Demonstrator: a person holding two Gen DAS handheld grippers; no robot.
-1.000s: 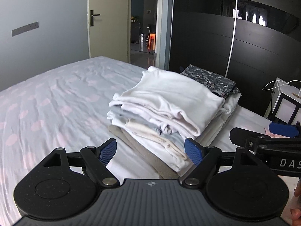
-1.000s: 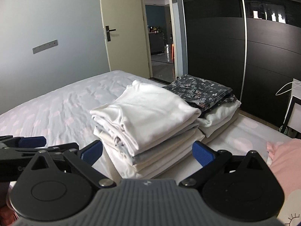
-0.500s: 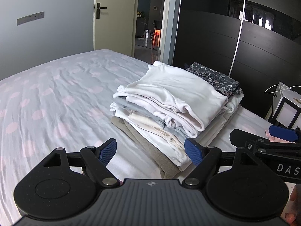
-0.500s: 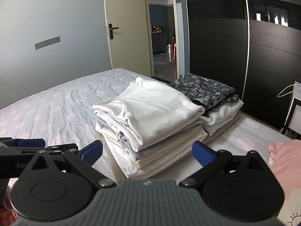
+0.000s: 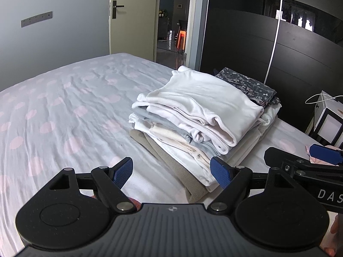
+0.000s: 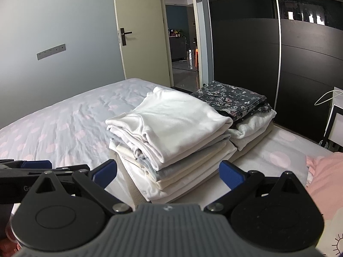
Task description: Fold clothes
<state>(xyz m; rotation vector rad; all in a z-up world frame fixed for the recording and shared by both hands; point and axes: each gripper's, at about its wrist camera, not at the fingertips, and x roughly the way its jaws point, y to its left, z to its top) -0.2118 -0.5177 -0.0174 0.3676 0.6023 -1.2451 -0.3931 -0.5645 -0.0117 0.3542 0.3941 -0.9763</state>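
Black and blue-padded, the left gripper (image 5: 171,170) hangs just short of the clothes, its jaws spread wide and empty; the right gripper (image 6: 168,172) does likewise, jaws apart on nothing. Between and just beyond them the stack of folded clothes (image 6: 171,137) sits on the bed (image 5: 64,111), a white top (image 5: 201,105) uppermost. Soft, light and limp, these layers would likely slide if nudged sideways, so a pinch at a folded edge looks safest. Pink fabric (image 6: 321,175) lies at the right, cut off by the frame; whether it is an unfolded garment cannot be told. Farther back a floral dark garment (image 6: 233,100) tops a 2nd pile, its lower layers mostly hidden.
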